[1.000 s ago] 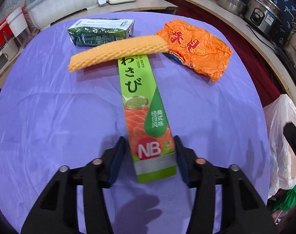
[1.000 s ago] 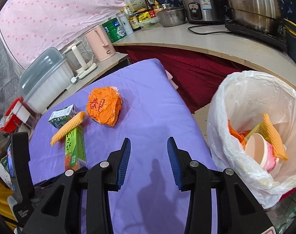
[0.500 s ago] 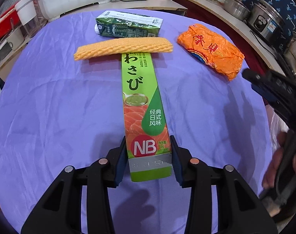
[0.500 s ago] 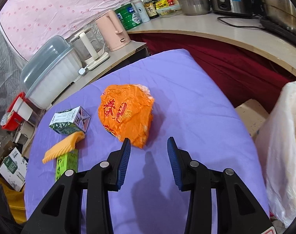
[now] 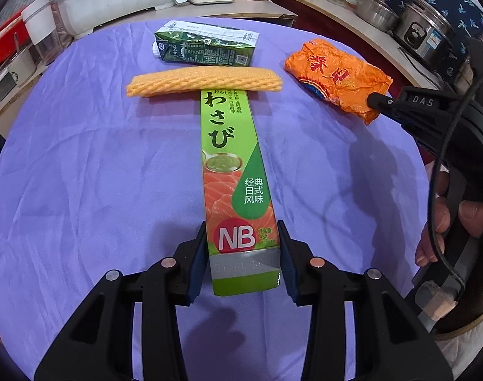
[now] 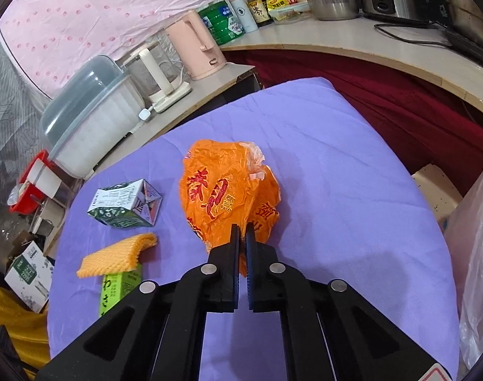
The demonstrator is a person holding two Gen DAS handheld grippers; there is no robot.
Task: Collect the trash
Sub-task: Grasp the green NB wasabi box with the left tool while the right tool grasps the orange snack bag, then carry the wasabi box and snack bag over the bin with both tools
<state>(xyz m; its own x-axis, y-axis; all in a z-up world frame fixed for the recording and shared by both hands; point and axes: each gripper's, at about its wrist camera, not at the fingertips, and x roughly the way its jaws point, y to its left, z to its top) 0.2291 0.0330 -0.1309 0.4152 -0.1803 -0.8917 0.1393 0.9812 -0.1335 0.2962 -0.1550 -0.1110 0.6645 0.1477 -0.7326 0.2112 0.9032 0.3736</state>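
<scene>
A long green wasabi box [image 5: 228,146] lies on the purple tablecloth [image 5: 82,190], and my left gripper [image 5: 241,225] is shut on its near end, one pad against each side. An orange foam net [image 5: 203,81] lies across the box's far end. Behind it lies a dark green drink carton [image 5: 206,47]. My right gripper [image 6: 242,231] is shut on the near edge of the crumpled orange snack wrapper [image 6: 222,190], which bunches up above the jaws. The left wrist view shows that right gripper [image 5: 373,100] pinching the wrapper [image 5: 336,76] at the right, with a hand on its handle.
A white trash bag [image 6: 478,254] hangs at the table's right edge. Behind the table a counter holds a pink kettle [image 6: 200,47], a lidded plastic tub [image 6: 89,117], bottles and steel pots [image 6: 332,1]. Boxes [image 6: 25,270] sit on the floor at left.
My right gripper swung from the trash bag to the orange wrapper and closed on its near edge. It came into the left wrist view. The left gripper's pads drew in against the green box.
</scene>
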